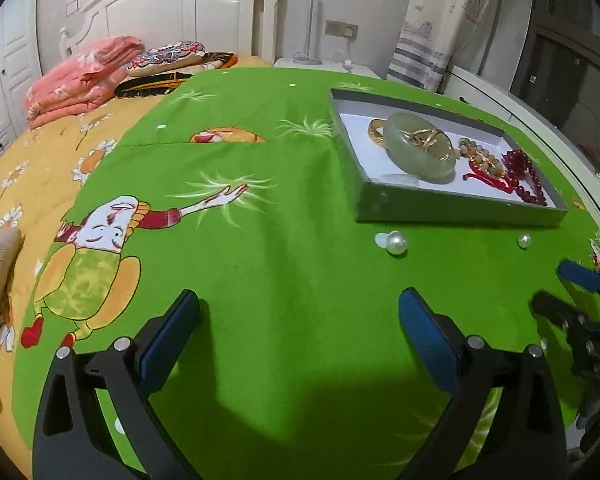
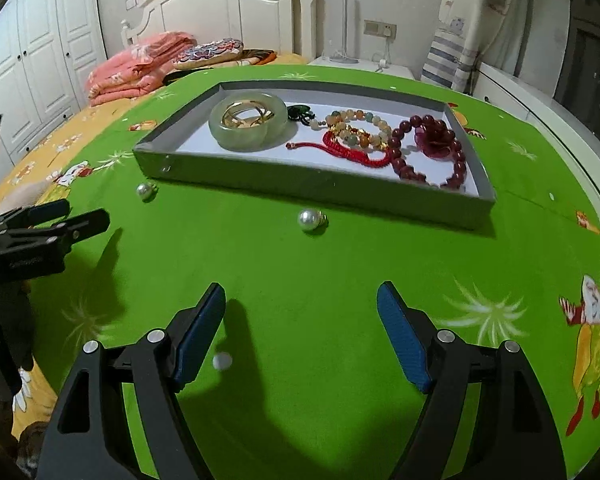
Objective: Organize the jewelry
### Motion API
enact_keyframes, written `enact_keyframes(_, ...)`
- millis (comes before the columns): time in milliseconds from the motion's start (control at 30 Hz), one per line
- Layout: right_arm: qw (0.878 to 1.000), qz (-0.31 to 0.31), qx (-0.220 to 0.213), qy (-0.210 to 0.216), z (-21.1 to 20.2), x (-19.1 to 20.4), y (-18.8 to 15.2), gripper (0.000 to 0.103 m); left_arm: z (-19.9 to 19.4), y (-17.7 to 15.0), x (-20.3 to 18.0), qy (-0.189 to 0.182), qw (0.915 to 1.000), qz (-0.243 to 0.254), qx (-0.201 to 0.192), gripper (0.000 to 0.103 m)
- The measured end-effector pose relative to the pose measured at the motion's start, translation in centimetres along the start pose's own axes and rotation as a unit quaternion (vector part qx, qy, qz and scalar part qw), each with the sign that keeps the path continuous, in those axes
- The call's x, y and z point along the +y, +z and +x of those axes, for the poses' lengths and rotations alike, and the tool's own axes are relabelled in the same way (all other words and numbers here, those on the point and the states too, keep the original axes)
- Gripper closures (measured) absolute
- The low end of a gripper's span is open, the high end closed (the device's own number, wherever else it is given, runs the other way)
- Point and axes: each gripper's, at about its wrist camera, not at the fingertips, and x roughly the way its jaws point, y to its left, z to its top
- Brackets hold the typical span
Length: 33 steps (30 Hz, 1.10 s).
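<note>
Tray [image 2: 308,190] long axis left-right; two pearls [image 2: 309,220] before it.

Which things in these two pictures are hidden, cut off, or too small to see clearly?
- Gold bangles, right wrist view: partly hidden inside the jade bangle; their number is unclear.
- Dark green pendant, right wrist view: half hidden behind the jade bangle; unseen in the left wrist view.
- Right gripper, left wrist view: cut off by the right edge.
- Small pearl, left wrist view: too small to show any fitting.
</note>
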Motion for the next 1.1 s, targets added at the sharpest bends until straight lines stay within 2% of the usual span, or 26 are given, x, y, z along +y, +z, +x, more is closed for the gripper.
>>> enact_keyframes(100,1.000,-0.004,0.001,-0.016,0.5,0.0,1.2,0.030,0.0,-0.1,-0.3,0.003,1.0000,0.006,-0.005,0.006)
enact_keyframes(367,0.999,-0.002,0.019,-0.029,2.7,-0.5,3.3,0.045,0.1,0.0,-0.9,0.006,0.9998,0.017,-0.006,0.006)
enact_keyframes(667,0.999,-0.015,0.016,-0.027,3.3,0.1,4.2,0.063,0.1,-0.1,-1.0,0.004,0.9998,0.019,-0.004,0.006)
enact_keyframes(833,0.999,-0.029,0.008,-0.021,2.8,0.8,3.6,0.087,0.3,-0.1,-1.0,0.006,0.9997,0.023,0.003,0.006)
enact_keyframes(900,0.999,-0.041,0.002,-0.031,2.6,1.3,3.2,0.087,0.5,-0.1,-1.1,0.006,0.9996,0.026,0.006,0.006)
enact_keyframes(1100,1.000,-0.024,0.001,-0.015,1.9,0.4,2.5,0.087,0.7,0.1,-1.5,0.015,0.9991,0.035,0.020,0.007)
